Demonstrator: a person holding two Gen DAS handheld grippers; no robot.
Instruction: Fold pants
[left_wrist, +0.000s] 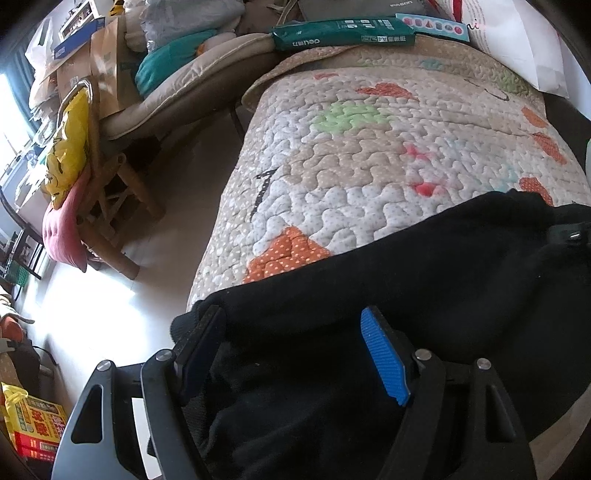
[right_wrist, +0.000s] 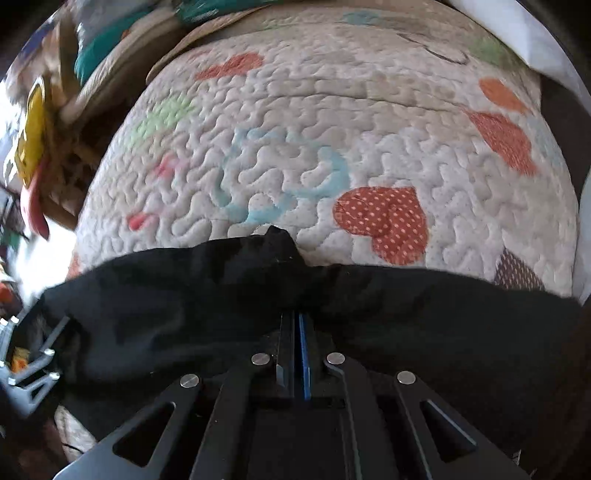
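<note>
The black pants lie across the near edge of a quilted cover with hearts. My left gripper is open over the pants' left end, its two fingers standing wide apart with black cloth between them. In the right wrist view my right gripper is shut on the pants, pinching a fold of the cloth; a small peak of fabric rises just ahead of the fingertips on the quilt. The left gripper also shows at the left edge of the right wrist view.
A wooden chair with a yellow bag and a pink cushion stands left of the quilted surface. A green pack and a white bag lie at the far end. Bare floor lies to the left.
</note>
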